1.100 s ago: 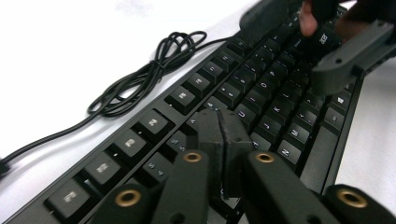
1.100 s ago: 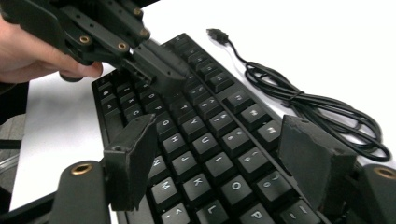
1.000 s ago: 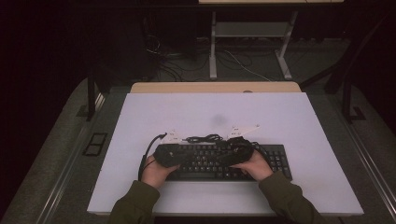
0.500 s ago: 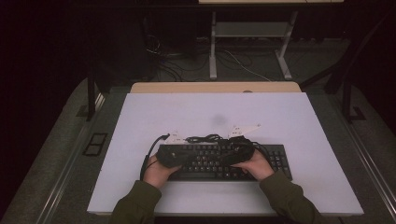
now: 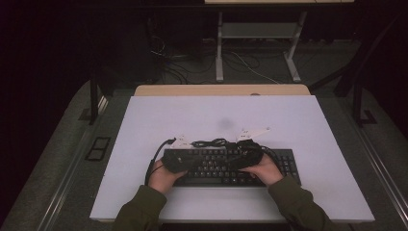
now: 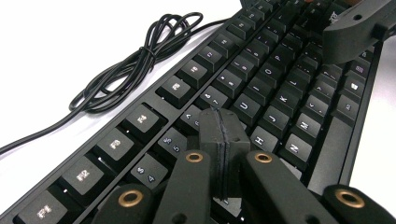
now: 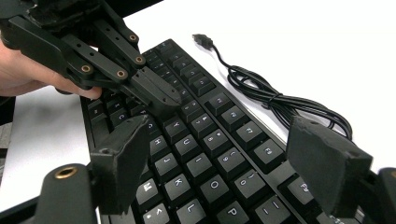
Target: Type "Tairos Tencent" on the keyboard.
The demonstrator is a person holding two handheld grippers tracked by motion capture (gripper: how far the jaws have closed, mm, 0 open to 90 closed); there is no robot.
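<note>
Left gripper view: left hand-held gripper [image 6: 223, 154] pressed together on keyboard [image 6: 261, 88] keys; right hand-held gripper [image 7: 224, 163] spread. Key-pressing judged underway; accurate next keystroke needed.

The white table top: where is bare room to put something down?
The white table top is bare across its far half, beyond the coiled cable, and along both sides of the keyboard. The near strip in front of the keyboard is narrow. Over the keys it is crowded: both hands with their hand-held grippers.
</note>
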